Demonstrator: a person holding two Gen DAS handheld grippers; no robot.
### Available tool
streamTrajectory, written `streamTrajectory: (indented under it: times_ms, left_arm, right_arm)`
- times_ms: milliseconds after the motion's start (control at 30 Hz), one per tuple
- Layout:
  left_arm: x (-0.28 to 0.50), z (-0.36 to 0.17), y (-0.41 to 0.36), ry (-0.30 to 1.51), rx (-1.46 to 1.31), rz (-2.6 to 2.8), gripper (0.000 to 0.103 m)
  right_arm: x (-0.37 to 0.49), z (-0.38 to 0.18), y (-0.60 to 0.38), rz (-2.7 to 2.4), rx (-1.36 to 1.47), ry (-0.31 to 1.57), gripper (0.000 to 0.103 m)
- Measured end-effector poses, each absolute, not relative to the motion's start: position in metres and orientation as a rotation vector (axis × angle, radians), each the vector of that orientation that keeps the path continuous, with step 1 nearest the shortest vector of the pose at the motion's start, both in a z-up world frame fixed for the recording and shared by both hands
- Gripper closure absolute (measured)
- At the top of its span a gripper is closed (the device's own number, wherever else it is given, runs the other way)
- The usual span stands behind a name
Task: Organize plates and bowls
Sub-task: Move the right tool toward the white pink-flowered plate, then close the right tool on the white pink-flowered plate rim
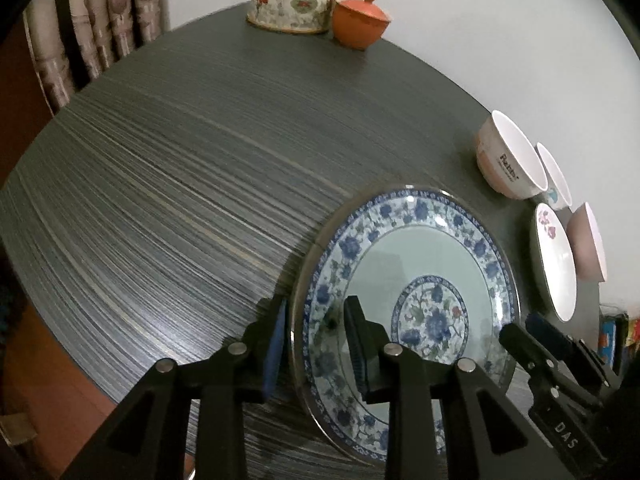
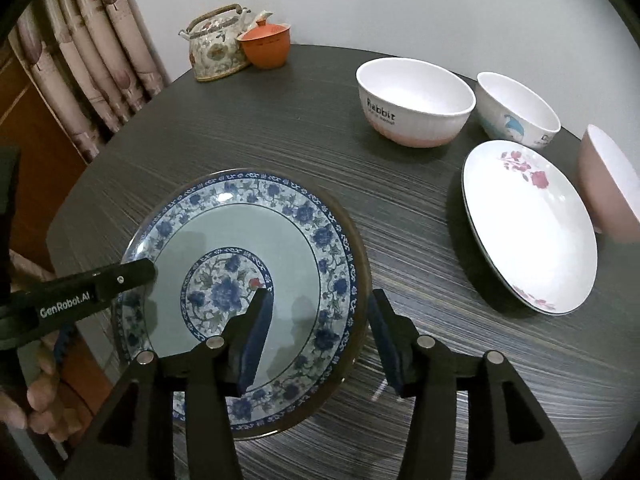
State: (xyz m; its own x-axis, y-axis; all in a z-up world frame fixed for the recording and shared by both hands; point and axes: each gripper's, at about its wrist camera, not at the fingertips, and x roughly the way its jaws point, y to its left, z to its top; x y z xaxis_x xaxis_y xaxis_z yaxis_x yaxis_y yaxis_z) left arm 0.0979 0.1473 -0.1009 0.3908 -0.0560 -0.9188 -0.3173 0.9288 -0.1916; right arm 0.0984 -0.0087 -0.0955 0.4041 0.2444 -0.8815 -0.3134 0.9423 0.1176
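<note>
A blue-and-white floral plate [image 1: 420,264] [image 2: 248,236] lies on the dark table. My left gripper [image 1: 316,336] is open and straddles its left rim, one finger inside the plate and one outside. My right gripper [image 2: 320,320] is open and straddles its right rim the same way. A white plate with red roses [image 2: 528,224] [image 1: 554,260] lies to the right. Behind it stand a white "Rabbit" bowl [image 2: 414,100] [image 1: 508,156], a white bowl with a blue dolphin [image 2: 516,110] [image 1: 554,176] and a pink bowl [image 2: 608,184] [image 1: 588,240].
A floral teapot [image 2: 218,46] [image 1: 294,0] and an orange lidded cup [image 2: 266,46] [image 1: 360,20] stand at the table's far edge by the wall. A curtain [image 2: 80,60] hangs at the left. The dark striped table [image 1: 180,180] stretches to the left of the blue plate.
</note>
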Motion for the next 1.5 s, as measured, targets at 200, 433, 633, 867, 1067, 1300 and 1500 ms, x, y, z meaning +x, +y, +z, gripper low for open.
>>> streamTrajectory:
  times_ms: [200,433,633,867,1067,1300,1500]
  left_arm:
    - [0.095,-0.09,0.15,1.102,-0.315,0.226,0.072]
    - [0.092,-0.08,0.143,1.029,-0.239,0.232,0.058]
    - [0.089,-0.077,0.127,1.017,-0.21,0.169,0.053]
    - [0.1,-0.061,0.092,1.006,-0.168,0.101,0.048]
    - [0.136,-0.05,0.039,1.015,-0.193,-0.04,0.045]
    - [0.182,-0.061,-0.012,1.047,-0.183,-0.124,0.043]
    - [0.212,-0.078,-0.034,1.104,-0.242,-0.186,0.043]
  right_arm:
    - [0.091,-0.096,-0.032,0.345,0.008,1.081,0.054]
    - [0.084,-0.083,-0.085,0.254,0.107,1.017,0.052]
    - [0.084,-0.077,-0.138,0.177,0.164,0.992,0.052]
    - [0.081,-0.081,-0.191,0.108,0.184,0.962,0.052]
    - [0.09,-0.089,-0.221,0.075,0.187,0.963,0.052]
    - [0.111,-0.1,-0.242,0.075,0.223,0.992,0.052]
    - [0.131,-0.112,-0.245,0.091,0.237,1.016,0.052]
